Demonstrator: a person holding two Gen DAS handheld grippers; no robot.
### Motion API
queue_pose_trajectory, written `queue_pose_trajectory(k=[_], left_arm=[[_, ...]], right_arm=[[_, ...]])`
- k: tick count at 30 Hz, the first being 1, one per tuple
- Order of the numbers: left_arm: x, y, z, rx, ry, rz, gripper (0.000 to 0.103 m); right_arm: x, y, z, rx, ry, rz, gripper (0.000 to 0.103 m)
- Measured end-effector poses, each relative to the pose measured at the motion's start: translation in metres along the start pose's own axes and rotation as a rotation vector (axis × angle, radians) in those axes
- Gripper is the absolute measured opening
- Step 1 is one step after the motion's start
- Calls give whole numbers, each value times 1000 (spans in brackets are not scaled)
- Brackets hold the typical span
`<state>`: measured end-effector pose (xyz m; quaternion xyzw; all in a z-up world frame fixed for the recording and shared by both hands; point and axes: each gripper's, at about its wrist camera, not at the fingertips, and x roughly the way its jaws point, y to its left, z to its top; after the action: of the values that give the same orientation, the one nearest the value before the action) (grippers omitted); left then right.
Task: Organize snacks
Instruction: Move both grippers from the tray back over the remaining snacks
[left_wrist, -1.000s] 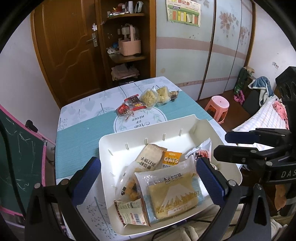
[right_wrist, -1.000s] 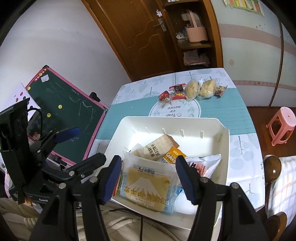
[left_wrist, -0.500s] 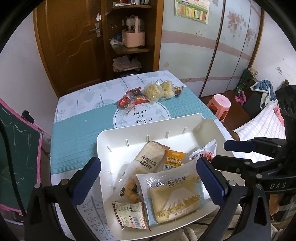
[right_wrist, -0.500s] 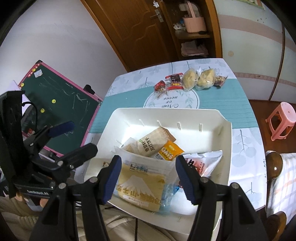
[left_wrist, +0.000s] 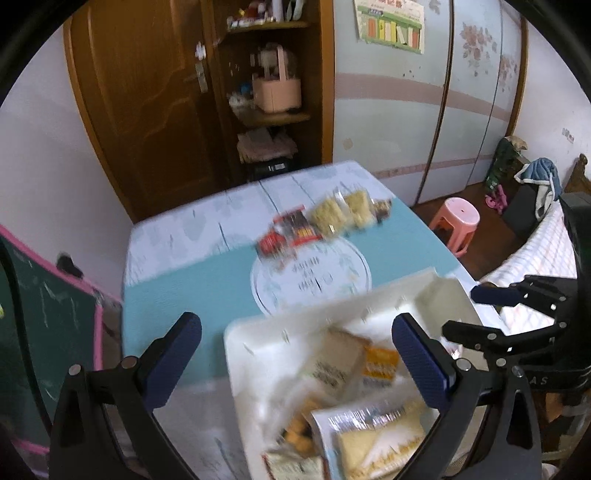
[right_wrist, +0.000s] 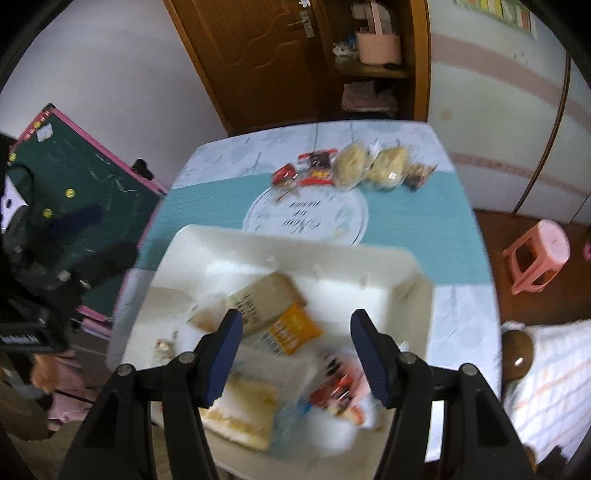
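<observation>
A white tray (left_wrist: 266, 354) sits at the near edge of the table and also shows in the right wrist view (right_wrist: 207, 254). It holds several snack packs: a beige pack (right_wrist: 258, 299), an orange oats pack (right_wrist: 291, 328), a bread pack (left_wrist: 380, 439) and a red and white pack (right_wrist: 340, 387). More snacks lie in a row at the far side: red packs (left_wrist: 288, 230) and yellow pastries (right_wrist: 369, 168). My left gripper (left_wrist: 295, 354) is open and empty over the tray's left part. My right gripper (right_wrist: 295, 350) is open and empty above the tray.
The table has a teal cloth (left_wrist: 192, 280) with a round white emblem (right_wrist: 306, 218). A green chalkboard (right_wrist: 81, 199) stands at the left. A pink stool (left_wrist: 456, 221) is on the floor at the right. A wooden door and shelf stand behind.
Both grippers have lifted and moved forward over the tray, toward the far snacks. The views are blurred by motion. Both stay open and empty.
</observation>
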<state>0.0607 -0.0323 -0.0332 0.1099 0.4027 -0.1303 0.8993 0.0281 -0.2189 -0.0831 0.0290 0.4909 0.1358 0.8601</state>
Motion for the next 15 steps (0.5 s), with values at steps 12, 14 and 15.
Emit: queue_pose_trajectory(k=[12, 14, 15], left_arm=[[-3, 11, 134, 89, -104, 97, 103], [-1, 16, 156, 84, -111, 123, 103], [0, 19, 166, 84, -122, 142, 103]], right_arm=[[-44, -35, 116, -90, -152, -291, 61], [-51, -46, 136, -64, -175, -321, 61], [-54, -52, 148, -47, -188, -337, 61]])
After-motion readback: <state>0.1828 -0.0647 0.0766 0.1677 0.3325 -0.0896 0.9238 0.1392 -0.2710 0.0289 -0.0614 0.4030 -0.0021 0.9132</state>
